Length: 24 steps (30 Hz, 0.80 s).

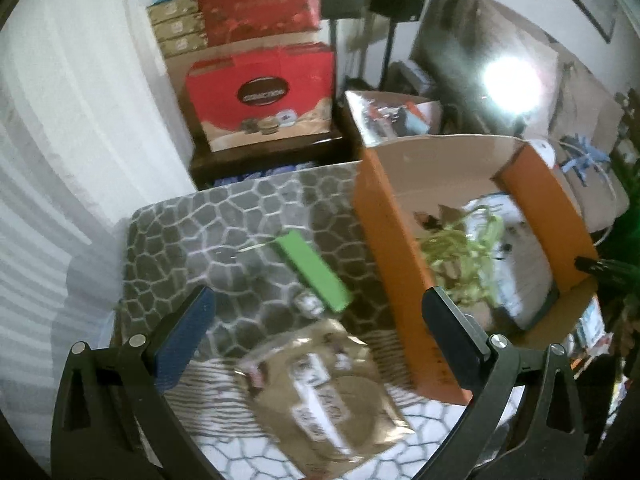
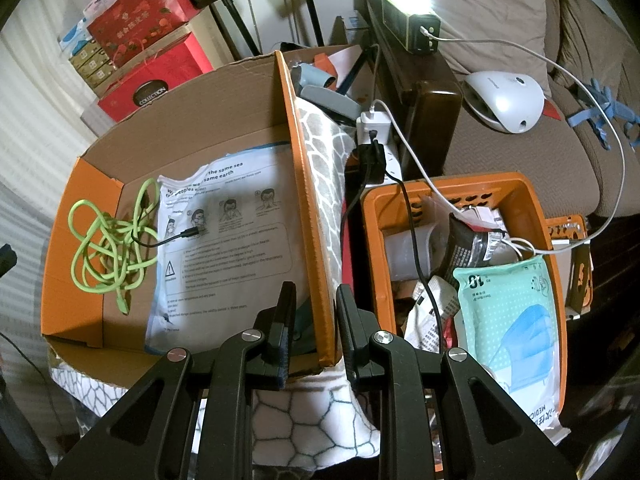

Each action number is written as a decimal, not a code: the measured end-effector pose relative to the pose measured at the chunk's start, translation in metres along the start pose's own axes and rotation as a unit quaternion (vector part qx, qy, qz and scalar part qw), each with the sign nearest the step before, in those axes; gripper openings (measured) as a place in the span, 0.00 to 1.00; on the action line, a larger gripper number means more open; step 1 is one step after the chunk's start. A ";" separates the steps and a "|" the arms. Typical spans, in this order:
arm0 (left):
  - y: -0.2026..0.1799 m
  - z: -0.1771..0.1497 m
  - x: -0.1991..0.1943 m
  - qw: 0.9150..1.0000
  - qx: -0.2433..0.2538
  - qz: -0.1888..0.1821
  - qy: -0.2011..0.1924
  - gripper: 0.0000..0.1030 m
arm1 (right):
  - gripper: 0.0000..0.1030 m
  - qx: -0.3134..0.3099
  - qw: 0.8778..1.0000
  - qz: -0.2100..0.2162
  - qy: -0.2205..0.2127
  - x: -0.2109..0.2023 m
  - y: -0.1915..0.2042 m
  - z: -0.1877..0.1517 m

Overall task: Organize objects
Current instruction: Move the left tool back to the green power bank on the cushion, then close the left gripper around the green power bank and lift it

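Observation:
A green bar-shaped object [image 1: 312, 270] lies on the grey pebble-pattern mat [image 1: 208, 232], with a brown printed packet [image 1: 320, 384] nearer me. My left gripper [image 1: 320, 320] is open and empty above the packet. The orange cardboard box [image 1: 396, 264] stands to the right. In the right wrist view the box [image 2: 80, 264] holds a tangled green cable [image 2: 108, 248] and a white printed mask bag [image 2: 228, 240]. My right gripper [image 2: 316, 328] is shut on the box's right wall [image 2: 310, 208].
An orange plastic basket [image 2: 524, 196] with a mask pack [image 2: 512, 320] and other packets sits right of the box. A power strip [image 2: 376, 148], a lit lamp [image 2: 412, 12] and a sofa lie beyond. Red gift boxes [image 1: 260, 96] are stacked at the back left.

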<state>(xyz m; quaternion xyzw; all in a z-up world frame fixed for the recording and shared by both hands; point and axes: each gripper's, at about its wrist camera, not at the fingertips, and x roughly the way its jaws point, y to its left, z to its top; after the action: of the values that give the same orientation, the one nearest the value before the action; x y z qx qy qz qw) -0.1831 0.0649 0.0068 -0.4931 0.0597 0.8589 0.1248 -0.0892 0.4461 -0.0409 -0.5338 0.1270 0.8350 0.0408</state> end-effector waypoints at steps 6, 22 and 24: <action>0.033 0.005 0.031 0.999 -0.036 -0.017 0.035 0.97 | 0.21 0.000 1.000 0.000 -0.001 0.002 -0.002 0.002; 0.052 0.019 0.126 0.978 -0.144 -0.079 0.131 0.54 | 0.21 0.001 1.000 -0.003 0.002 0.004 -0.006 0.003; 0.051 0.021 0.131 0.976 -0.146 -0.079 0.137 0.48 | 0.21 0.001 1.000 -0.004 0.002 0.004 -0.007 0.003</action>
<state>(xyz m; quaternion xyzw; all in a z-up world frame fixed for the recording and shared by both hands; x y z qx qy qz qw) -0.2779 0.0414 -0.0967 -0.6225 -0.0891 0.7698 0.1095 -0.0926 0.4532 -0.0445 -0.5361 0.1258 0.8335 0.0440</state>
